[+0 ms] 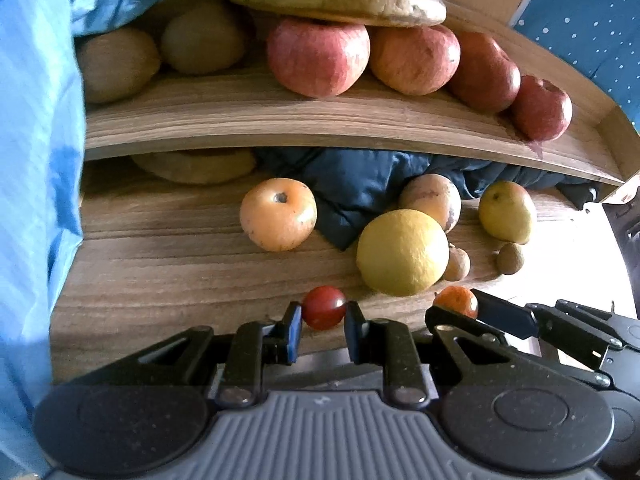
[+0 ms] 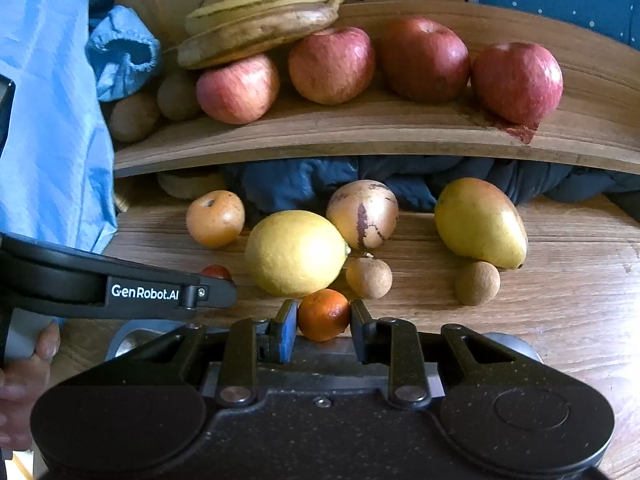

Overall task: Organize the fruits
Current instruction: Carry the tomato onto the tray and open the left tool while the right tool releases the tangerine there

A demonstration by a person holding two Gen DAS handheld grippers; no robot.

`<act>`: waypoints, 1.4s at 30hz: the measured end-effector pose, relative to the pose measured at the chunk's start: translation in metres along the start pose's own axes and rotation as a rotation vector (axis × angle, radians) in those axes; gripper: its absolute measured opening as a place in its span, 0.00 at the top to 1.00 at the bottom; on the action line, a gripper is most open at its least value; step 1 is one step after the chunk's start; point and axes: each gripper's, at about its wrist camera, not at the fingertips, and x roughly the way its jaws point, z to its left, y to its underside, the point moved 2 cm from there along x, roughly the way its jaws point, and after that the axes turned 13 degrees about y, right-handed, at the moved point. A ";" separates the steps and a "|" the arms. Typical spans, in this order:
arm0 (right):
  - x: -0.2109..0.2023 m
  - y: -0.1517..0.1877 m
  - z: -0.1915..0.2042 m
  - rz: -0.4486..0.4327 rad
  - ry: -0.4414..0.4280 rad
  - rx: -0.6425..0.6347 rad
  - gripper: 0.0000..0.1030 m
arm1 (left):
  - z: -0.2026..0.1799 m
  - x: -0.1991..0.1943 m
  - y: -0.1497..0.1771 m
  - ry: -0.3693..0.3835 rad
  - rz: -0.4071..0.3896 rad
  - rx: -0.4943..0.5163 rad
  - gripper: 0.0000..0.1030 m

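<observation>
So the left gripper (image 1: pixel 323 322) is sitting with its jaws around the small round red cherry tomato (image 1: pixel 324 306), tips right at its sides but I can't tell if they're actually squeezing it. The right gripper (image 2: pixel 324 322) is doing the same with the little orange tangerine (image 2: pixel 323 314). Both fruits are lying on the wooden tabletop (image 2: pixel 560 320) just in front of the big yellow lemon (image 2: pixel 295 253), tomato to its left, while four red apples (image 2: pixel 332 65) are lining the wooden shelf (image 2: pixel 360 128) above it.

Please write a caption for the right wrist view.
Right gripper closes around a small orange, beside a lemon.
</observation>
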 end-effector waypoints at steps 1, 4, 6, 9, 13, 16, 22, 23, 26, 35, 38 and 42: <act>-0.003 0.000 0.000 -0.007 -0.004 -0.003 0.71 | -0.001 -0.003 0.002 -0.001 -0.007 -0.003 0.76; -0.012 0.001 0.002 -0.020 -0.018 -0.015 0.71 | -0.003 -0.012 0.009 -0.006 -0.023 -0.013 0.76; -0.017 0.003 0.004 -0.024 -0.029 -0.027 0.71 | -0.004 -0.017 0.014 -0.010 -0.032 -0.024 0.76; -0.024 0.008 0.009 -0.026 -0.050 -0.053 0.71 | -0.004 -0.024 0.023 -0.018 -0.046 -0.046 0.76; -0.032 0.016 0.013 -0.028 -0.076 -0.086 0.71 | -0.006 -0.032 0.037 -0.033 -0.061 -0.071 0.76; -0.038 0.023 0.014 -0.031 -0.093 -0.103 0.71 | -0.007 -0.038 0.048 -0.047 -0.071 -0.088 0.76; -0.049 0.040 0.018 -0.026 -0.124 -0.138 0.71 | -0.009 -0.047 0.071 -0.069 -0.080 -0.122 0.76; -0.051 0.043 0.018 -0.024 -0.130 -0.146 0.71 | -0.008 -0.048 0.075 -0.071 -0.079 -0.128 0.76; -0.055 0.054 0.020 -0.014 -0.147 -0.168 0.71 | -0.009 -0.051 0.087 -0.078 -0.078 -0.144 0.76; -0.063 0.078 0.023 0.004 -0.172 -0.208 0.71 | -0.019 -0.058 0.113 -0.080 -0.078 -0.148 0.76; -0.065 0.085 0.021 0.010 -0.167 -0.210 0.71 | -0.022 -0.058 0.118 -0.074 -0.073 -0.140 0.76; -0.065 0.090 0.017 0.021 -0.160 -0.216 0.71 | -0.025 -0.057 0.120 -0.060 -0.063 -0.128 0.76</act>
